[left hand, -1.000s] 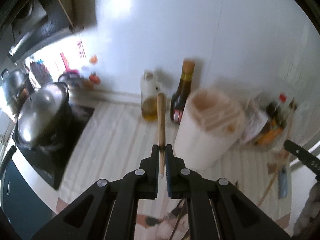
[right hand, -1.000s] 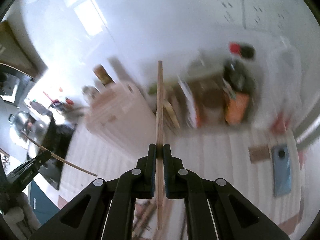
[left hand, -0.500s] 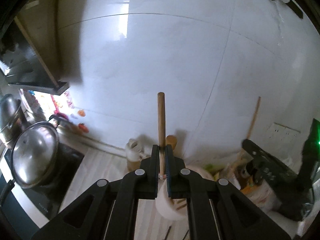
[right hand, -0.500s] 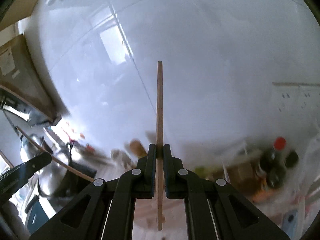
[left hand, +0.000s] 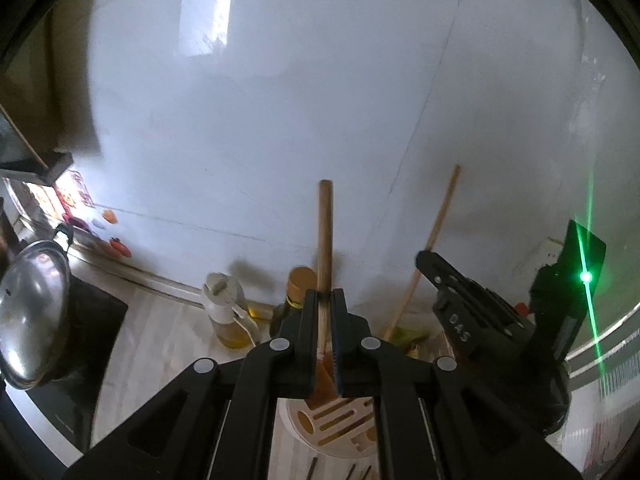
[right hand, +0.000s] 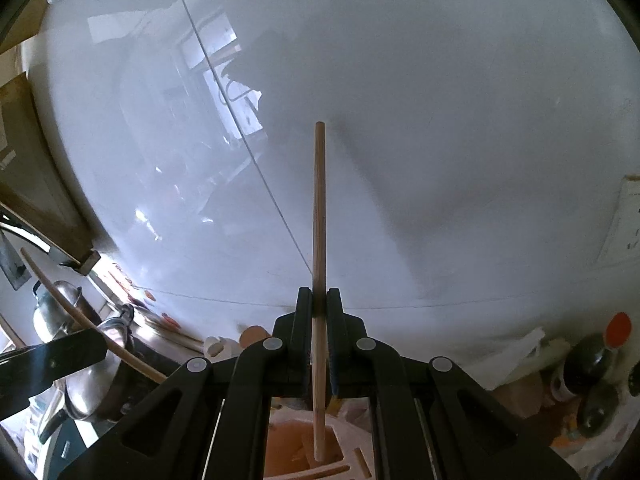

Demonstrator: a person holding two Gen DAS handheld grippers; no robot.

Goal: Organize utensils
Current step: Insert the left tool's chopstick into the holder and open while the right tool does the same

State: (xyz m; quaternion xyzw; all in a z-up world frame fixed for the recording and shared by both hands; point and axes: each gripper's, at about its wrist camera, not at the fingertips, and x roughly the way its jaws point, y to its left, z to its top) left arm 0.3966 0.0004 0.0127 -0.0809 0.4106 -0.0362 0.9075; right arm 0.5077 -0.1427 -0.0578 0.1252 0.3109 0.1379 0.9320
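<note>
The right hand-held gripper point(right hand: 319, 330) is closed on a thin wooden chopstick point(right hand: 319, 240), held upright with its long axis running along the fingers; the lower tip hangs directly above an opening of the slotted utensil holder point(right hand: 320, 456), and may already dip into it, though the view there is too dim to be sure. The left hand-held gripper point(left hand: 325, 320) likewise clamps a thicker wooden stick point(left hand: 324, 236), also upright, over the same holder's slotted top point(left hand: 340, 424). Both sticks lie straight above their target, so the coming move looks like a plain descent; the right one seems nearer to entry
</note>
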